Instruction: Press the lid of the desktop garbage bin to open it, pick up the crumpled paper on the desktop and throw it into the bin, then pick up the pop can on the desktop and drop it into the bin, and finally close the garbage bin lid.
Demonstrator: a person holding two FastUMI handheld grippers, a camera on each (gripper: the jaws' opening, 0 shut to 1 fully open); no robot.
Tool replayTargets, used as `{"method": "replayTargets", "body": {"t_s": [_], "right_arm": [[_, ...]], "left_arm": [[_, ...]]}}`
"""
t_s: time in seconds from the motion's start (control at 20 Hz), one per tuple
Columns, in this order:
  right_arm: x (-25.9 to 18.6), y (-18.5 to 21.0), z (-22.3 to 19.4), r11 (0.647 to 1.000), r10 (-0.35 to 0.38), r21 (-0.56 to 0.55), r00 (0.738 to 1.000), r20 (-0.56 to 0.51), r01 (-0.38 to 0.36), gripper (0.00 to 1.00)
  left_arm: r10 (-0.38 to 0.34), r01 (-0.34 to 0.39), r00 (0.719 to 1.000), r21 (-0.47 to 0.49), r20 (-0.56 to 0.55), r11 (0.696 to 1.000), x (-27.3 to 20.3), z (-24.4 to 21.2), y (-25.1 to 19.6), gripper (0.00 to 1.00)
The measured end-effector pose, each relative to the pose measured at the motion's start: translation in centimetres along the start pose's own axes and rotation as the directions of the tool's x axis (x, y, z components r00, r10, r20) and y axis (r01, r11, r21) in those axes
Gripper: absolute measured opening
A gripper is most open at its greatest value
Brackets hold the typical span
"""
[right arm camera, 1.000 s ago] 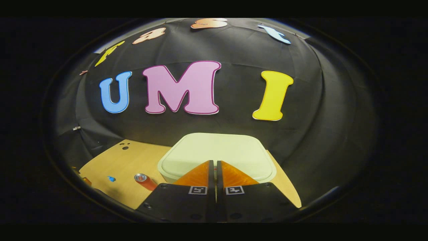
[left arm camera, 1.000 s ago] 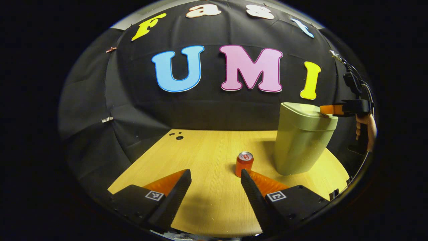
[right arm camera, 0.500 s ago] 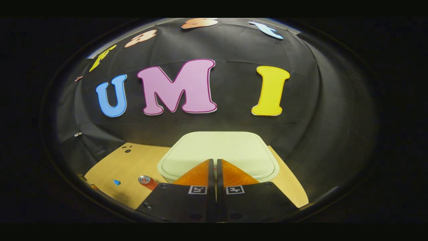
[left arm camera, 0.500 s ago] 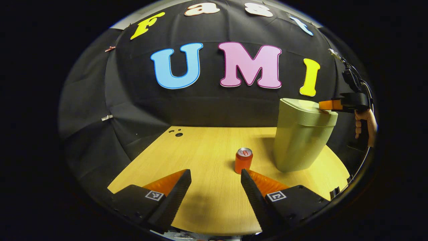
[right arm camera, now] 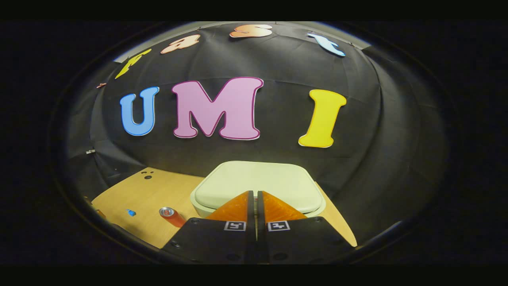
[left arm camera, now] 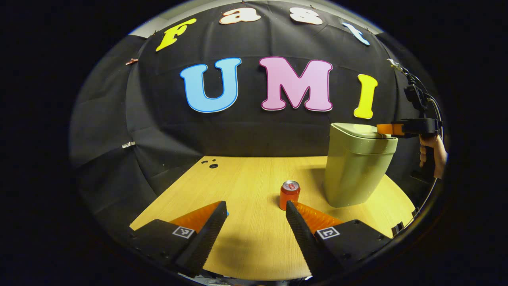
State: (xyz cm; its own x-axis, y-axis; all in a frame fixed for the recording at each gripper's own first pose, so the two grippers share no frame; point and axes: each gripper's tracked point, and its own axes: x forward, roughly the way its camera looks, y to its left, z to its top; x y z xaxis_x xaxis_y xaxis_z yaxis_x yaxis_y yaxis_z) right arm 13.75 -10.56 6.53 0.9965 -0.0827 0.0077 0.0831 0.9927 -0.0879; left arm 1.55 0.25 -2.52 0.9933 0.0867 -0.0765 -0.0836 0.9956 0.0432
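The pale green bin stands at the right of the wooden table, its lid lying down over the rim. My right gripper is shut with nothing in it, its tips at the lid's near edge. The same gripper meets the lid's right edge in the left gripper view, with a hand behind it. A red pop can stands upright left of the bin. My left gripper hangs open low over the table, the can just beyond its right fingertip.
A small blue bit lies on the table left of the can. Dark holes mark the table's far left corner. Black cloth closes off the back and sides. Cables hang at the far right.
The right gripper's tips stay at the lid's near edge; the lid now looks slightly smaller and farther. The left gripper has hardly shifted and stays open. The can has not moved.
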Motion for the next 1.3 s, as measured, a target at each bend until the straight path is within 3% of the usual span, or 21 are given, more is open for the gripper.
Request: {"method": "replayTargets", "body": {"t_s": [0.25, 0.3, 0.5, 0.65, 0.7, 0.75, 0.85, 0.9, 0.95, 1.0, 1.15, 1.3], "right_arm": [[-2.6, -0.7, 2.7, 0.999, -0.022, 0.045, 0.998, 0.058, 0.020, 0.00], [-3.1, -0.7, 2.8, 0.998, -0.022, 0.053, 0.998, 0.056, 0.019, 0.10], [-5.0, -0.6, 2.5, 0.998, -0.033, 0.051, 0.998, 0.051, 0.030, 0.00], [-6.0, -0.2, 1.2, 0.998, -0.035, 0.050, 0.999, 0.028, 0.034, 0.00], [-6.3, 0.1, 0.7, 0.998, -0.034, 0.053, 0.999, 0.018, 0.033, 0.10], [-6.6, 0.3, 0.2, 0.998, -0.037, 0.054, 0.999, 0.008, 0.036, 0.00], [-7.0, 0.7, -1.0, 0.997, -0.039, 0.061, 0.999, -0.023, 0.040, 0.00], [-7.3, 1.1, -1.6, 0.997, -0.034, 0.065, 0.999, -0.037, 0.036, 0.05], [-7.6, 1.4, -2.0, 0.997, -0.030, 0.069, 0.998, -0.046, 0.033, 0.00], [-7.9, 1.8, -2.5, 0.997, -0.028, 0.073, 0.998, -0.054, 0.032, 0.05], [-8.7, 2.1, -3.6, 0.996, -0.039, 0.074, 0.996, -0.074, 0.045, 0.02], [-9.7, 2.6, -5.2, 0.995, -0.033, 0.089, 0.993, -0.112, 0.043, 0.31]], "left_arm": [[0.011, -0.011, 1.000, -0.002, 0.005, 1.000, -0.6, -0.6, 1.4, 0.96], [0.012, -0.012, 1.000, -0.012, -0.001, 1.000, -0.6, -1.0, 1.8, 0.96], [0.023, -0.024, 1.000, -0.025, -0.009, 0.999, -0.6, -1.8, 3.2, 0.96], [0.029, -0.029, 1.000, -0.022, -0.005, 0.999, 0.0, -2.0, 4.6, 0.96], [0.028, -0.028, 1.000, -0.024, -0.005, 0.999, 0.3, -2.0, 5.1, 0.95], [0.026, -0.026, 1.000, -0.027, -0.006, 0.999, 0.6, -2.2, 5.4, 0.99], [0.024, -0.025, 1.000, -0.027, -0.014, 0.999, 1.3, -2.6, 6.3, 0.96], [0.026, -0.027, 0.999, -0.028, -0.020, 0.999, 1.8, -2.9, 6.8, 0.96], [0.027, -0.028, 0.999, -0.032, -0.026, 0.999, 2.2, -3.1, 7.2, 0.96], [0.027, -0.028, 0.999, -0.036, -0.034, 0.999, 2.7, -3.3, 7.5, 0.96], [0.025, -0.027, 0.998, -0.040, -0.053, 0.999, 4.1, -4.5, 8.4, 0.96], [0.027, -0.030, 0.997, -0.038, -0.074, 0.999, 5.7, -5.7, 9.5, 0.96]]}}
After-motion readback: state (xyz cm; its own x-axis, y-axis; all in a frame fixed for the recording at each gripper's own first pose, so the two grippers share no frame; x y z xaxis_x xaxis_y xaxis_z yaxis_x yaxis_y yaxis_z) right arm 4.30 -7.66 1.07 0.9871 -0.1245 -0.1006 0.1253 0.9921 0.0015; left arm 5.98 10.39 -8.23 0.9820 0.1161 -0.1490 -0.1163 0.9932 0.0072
